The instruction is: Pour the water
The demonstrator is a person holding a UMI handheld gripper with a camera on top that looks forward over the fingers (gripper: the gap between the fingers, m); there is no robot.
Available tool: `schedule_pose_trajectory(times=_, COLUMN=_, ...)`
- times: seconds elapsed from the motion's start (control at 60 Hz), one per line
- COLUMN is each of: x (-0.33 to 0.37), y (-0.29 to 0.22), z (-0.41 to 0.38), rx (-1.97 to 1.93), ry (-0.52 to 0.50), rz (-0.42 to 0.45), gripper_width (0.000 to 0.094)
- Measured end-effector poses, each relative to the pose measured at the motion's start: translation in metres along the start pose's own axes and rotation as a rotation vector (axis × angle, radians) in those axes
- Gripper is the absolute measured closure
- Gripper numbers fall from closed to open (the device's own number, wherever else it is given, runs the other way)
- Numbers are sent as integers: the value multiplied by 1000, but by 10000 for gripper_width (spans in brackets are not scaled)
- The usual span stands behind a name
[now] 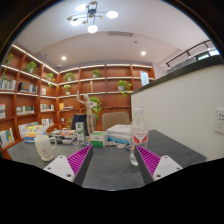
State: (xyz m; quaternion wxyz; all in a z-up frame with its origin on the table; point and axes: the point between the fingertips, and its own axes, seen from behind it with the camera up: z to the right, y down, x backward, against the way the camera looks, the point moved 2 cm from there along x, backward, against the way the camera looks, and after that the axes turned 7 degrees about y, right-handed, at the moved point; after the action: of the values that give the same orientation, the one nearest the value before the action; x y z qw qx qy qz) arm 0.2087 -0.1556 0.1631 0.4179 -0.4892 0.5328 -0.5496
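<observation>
— Bottle [138, 137], clear plastic with a label band round its middle: where does it stand relative to the gripper [112, 160]?

— Upright on the grey table [110, 170], just ahead of the right finger, its base near that finger's magenta pad [147, 159]. It is not between the fingers; it sits off to the right of the gap.

— And the fingers themselves?

— Spread apart, holding nothing. The left pad [78, 159] and the right one flank a bare stretch of tabletop.

— Anything else within reach?

— A white pitcher [45, 147] with a handle stands beyond the left finger, well apart from the bottle. Between the two, farther back, lie small boxes [100, 140] and a stack of pale trays [119, 133].

— How about edges?

— The table's far edge runs behind the boxes. On the right, a white wall [190, 110] with a socket [219, 121] rises close beside the table, so that side is tight. To the left, the tabletop is open as far as the pitcher.

— The background?

— Wooden shelves [40, 85] with plants and packages, lit by strips, and a person [93, 112] standing near them, far from the table.
</observation>
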Motion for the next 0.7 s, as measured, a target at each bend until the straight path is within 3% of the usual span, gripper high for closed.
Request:
schedule_pose_trajectory(times=0.117, x=-24, y=17, z=57, rx=19, ry=68, rz=5, gripper_width=58)
schedule_pose_trajectory(times=0.383, x=-113, y=38, z=89, rx=55, ry=65, rz=-9, gripper_width=99)
schedule_pose_trajectory(times=0.533, x=-149, y=36, z=91, rx=43, ry=60, rz=10, gripper_width=300)
schedule_pose_trajectory(times=0.583, x=-157, y=34, z=93, rx=58, ry=59, rz=22, gripper_width=407)
schedule_pose_trajectory(times=0.7, x=-167, y=33, z=108, rx=61, ry=94, rz=26, gripper_width=542)
